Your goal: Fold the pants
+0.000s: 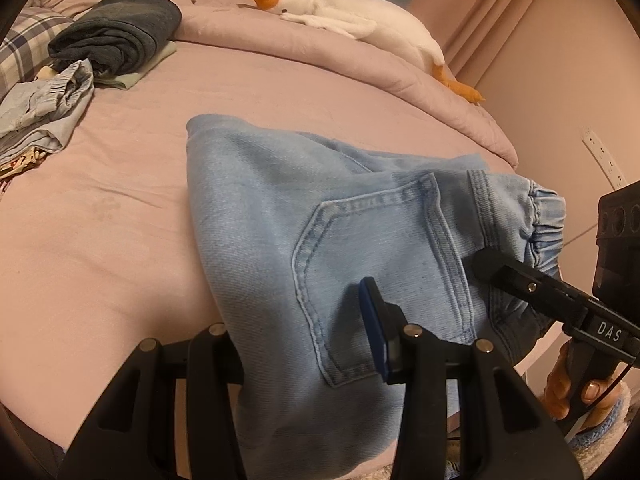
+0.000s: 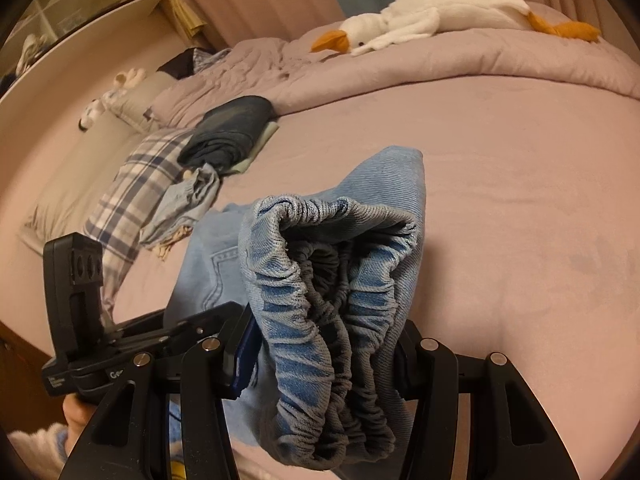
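Observation:
Light blue denim pants [image 1: 320, 216] lie folded on the pink bed, back pocket [image 1: 384, 264] up, near the bed's front edge. My left gripper [image 1: 312, 344] is shut on the pants near the pocket; only its right blue pad [image 1: 374, 332] shows, the left finger is under the cloth. My right gripper [image 2: 320, 356] is shut on the bunched elastic waistband [image 2: 332, 320]. In the left wrist view the right gripper [image 1: 492, 268] grips the waistband [image 1: 540, 216] at the right. The left gripper's body [image 2: 120, 344] shows at lower left in the right wrist view.
A folded dark garment [image 1: 120, 32] on a pale green one, a crumpled light blue garment [image 1: 48, 108] and a plaid pillow [image 2: 136, 196] sit at the bed's left. A white goose plush [image 1: 352, 12] lies on the bunched duvet [image 2: 440, 60] at the back. A wall is at the right.

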Action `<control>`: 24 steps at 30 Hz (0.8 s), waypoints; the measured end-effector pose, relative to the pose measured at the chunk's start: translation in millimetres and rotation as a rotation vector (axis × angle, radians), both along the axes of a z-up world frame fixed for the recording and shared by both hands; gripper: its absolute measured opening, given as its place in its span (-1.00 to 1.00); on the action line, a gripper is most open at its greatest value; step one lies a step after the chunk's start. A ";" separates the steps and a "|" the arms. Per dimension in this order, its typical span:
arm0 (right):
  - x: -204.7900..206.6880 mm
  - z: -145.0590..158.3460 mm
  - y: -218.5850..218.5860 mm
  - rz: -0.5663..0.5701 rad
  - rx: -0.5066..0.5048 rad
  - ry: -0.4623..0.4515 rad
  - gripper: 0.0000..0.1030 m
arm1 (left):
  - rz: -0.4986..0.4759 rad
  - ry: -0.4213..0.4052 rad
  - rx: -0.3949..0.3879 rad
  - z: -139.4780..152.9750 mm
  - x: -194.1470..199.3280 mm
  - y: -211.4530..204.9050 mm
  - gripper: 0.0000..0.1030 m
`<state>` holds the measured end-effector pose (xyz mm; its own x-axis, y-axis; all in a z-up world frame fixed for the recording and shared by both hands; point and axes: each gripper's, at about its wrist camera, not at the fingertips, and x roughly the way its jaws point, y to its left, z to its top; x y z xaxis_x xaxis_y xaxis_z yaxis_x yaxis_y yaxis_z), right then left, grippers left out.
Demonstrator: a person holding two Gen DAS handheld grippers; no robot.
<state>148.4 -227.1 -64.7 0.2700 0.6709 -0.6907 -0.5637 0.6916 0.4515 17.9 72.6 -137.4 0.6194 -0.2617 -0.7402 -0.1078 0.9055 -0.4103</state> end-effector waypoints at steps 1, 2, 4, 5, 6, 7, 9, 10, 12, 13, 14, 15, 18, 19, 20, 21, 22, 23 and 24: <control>-0.4 0.3 1.2 0.003 -0.002 -0.004 0.07 | 0.003 -0.003 0.000 0.4 -0.9 0.8 -0.17; -0.2 0.9 3.6 0.008 -0.004 -0.008 0.07 | 0.007 -0.007 0.001 1.2 -1.3 2.7 -0.17; -0.9 2.0 7.4 0.013 -0.010 -0.019 0.07 | 0.012 -0.012 0.006 2.5 -0.9 5.1 -0.17; -0.8 2.1 9.0 0.015 -0.011 -0.024 0.07 | 0.015 -0.016 0.010 3.4 -1.5 6.0 -0.17; -1.2 2.2 10.6 0.017 -0.009 -0.025 0.07 | 0.016 -0.018 0.011 4.0 -1.1 7.3 -0.17; -0.9 2.0 12.2 0.019 -0.008 -0.026 0.07 | 0.019 -0.020 0.011 4.6 -1.0 8.9 -0.17; 0.2 1.6 15.7 0.024 -0.010 -0.030 0.07 | 0.023 -0.024 0.015 5.2 -0.2 11.0 -0.17; -0.3 2.2 16.9 0.026 -0.011 -0.032 0.07 | 0.025 -0.026 0.016 5.7 0.4 12.2 -0.17; -0.4 3.5 19.6 0.032 -0.014 -0.039 0.07 | 0.029 -0.029 0.020 6.8 1.8 14.4 -0.17; -0.4 4.3 21.3 0.034 -0.014 -0.042 0.07 | 0.030 -0.030 0.021 7.0 2.9 15.4 -0.17; -0.1 4.9 22.6 0.036 -0.015 -0.045 0.07 | 0.031 -0.032 0.022 7.5 3.5 16.4 -0.17; 0.0 5.4 23.9 0.037 -0.014 -0.048 0.07 | 0.031 -0.033 0.024 7.9 4.3 17.4 -0.17; 0.3 6.1 26.9 0.038 -0.012 -0.050 0.07 | 0.032 -0.039 0.032 9.8 7.3 20.6 -0.17; 0.5 6.1 27.2 0.038 -0.011 -0.051 0.07 | 0.033 -0.041 0.035 10.5 8.0 21.3 -0.17; 0.6 6.3 27.9 0.038 -0.009 -0.052 0.07 | 0.035 -0.044 0.037 11.1 8.2 21.4 -0.17; 0.3 6.3 28.1 0.039 -0.008 -0.054 0.07 | 0.035 -0.047 0.038 11.8 8.9 22.3 -0.17; 0.0 6.4 27.8 0.039 -0.007 -0.056 0.07 | 0.036 -0.049 0.040 12.3 9.4 23.1 -0.17; -0.1 6.8 27.5 0.039 -0.005 -0.058 0.07 | 0.037 -0.052 0.044 13.2 9.7 23.1 -0.17; 0.0 7.5 28.0 0.039 -0.003 -0.061 0.07 | 0.036 -0.055 0.048 14.0 10.7 23.9 -0.17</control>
